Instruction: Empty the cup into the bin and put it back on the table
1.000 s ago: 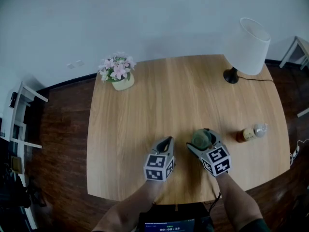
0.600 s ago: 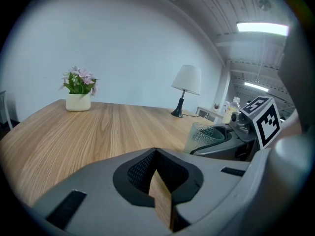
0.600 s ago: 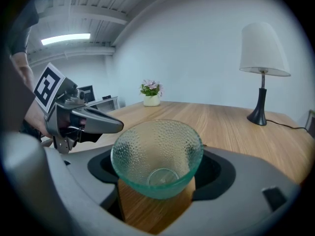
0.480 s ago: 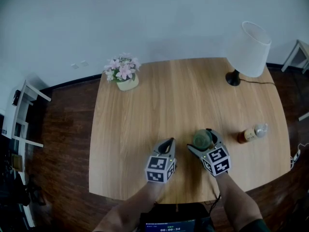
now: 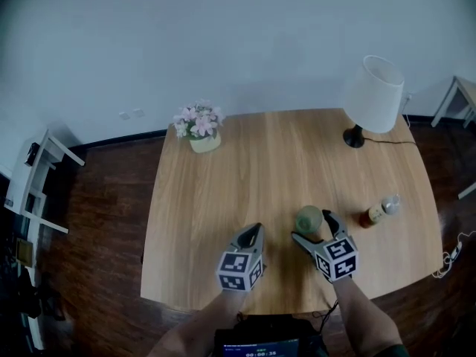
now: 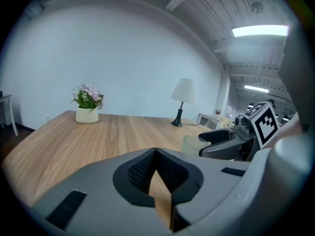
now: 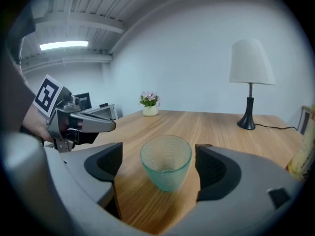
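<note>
A pale green, textured glass cup (image 5: 309, 219) stands upright on the wooden table (image 5: 245, 169), and it looks empty in the right gripper view. My right gripper (image 5: 312, 227) straddles the cup (image 7: 166, 161). Its jaws have just been opening, and a gap shows on each side of the glass. My left gripper (image 5: 256, 229) hovers a little to the left of the cup, shut with nothing in it. In the left gripper view, the closed tips of the left gripper (image 6: 156, 150) meet, with the cup (image 6: 193, 144) and the right gripper (image 6: 216, 137) off to the right. No bin is in view.
A small bottle (image 5: 378, 212) lies right of the cup. A white-shaded lamp (image 5: 372, 95) with its cord stands at the table's far right corner. A pot of pink flowers (image 5: 199, 125) sits at the far left. A white shelf (image 5: 30, 192) stands on the dark floor to the left.
The right jaws have spread wider and come off the cup, which stays standing on the table. Both grippers have risen slightly. The head view now takes in more of the room.
</note>
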The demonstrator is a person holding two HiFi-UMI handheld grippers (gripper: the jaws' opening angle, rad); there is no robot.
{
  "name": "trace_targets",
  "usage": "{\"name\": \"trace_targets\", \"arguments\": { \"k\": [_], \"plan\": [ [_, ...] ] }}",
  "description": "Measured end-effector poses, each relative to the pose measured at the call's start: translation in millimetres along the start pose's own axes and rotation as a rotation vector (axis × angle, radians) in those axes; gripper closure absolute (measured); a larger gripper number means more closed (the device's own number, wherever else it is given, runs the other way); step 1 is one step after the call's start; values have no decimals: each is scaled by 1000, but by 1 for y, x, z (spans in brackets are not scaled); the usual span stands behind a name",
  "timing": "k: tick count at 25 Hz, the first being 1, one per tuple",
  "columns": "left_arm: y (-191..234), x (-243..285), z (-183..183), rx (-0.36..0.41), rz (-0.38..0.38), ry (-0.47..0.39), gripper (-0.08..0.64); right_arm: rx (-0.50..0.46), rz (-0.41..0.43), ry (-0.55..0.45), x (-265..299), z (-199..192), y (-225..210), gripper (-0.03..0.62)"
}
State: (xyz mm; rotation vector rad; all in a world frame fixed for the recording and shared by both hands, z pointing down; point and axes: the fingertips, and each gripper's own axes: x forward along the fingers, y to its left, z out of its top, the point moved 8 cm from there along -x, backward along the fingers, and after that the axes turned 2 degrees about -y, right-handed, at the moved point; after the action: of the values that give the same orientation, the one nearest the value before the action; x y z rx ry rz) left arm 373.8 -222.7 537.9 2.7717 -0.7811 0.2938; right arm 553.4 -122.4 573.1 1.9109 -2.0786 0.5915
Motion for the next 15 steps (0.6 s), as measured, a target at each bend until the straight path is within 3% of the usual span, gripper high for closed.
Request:
{"name": "trace_targets", "arguments": {
  "k": [6, 8, 13, 15],
  "plan": [
    [-18, -29, 25, 2, -53, -86, 568, 10, 4, -47, -30, 17, 18, 123],
    [-21, -41, 31, -6, -60, -109, 568, 9, 14, -80, -44, 27, 26, 196],
    [-32, -70, 44, -35, -58, -170, 568, -50, 10, -139, -82, 52, 48, 209],
    [-41, -82, 50, -10, -83, -197, 568, -44, 26, -166, -98, 60, 58, 266]
  ]
}}
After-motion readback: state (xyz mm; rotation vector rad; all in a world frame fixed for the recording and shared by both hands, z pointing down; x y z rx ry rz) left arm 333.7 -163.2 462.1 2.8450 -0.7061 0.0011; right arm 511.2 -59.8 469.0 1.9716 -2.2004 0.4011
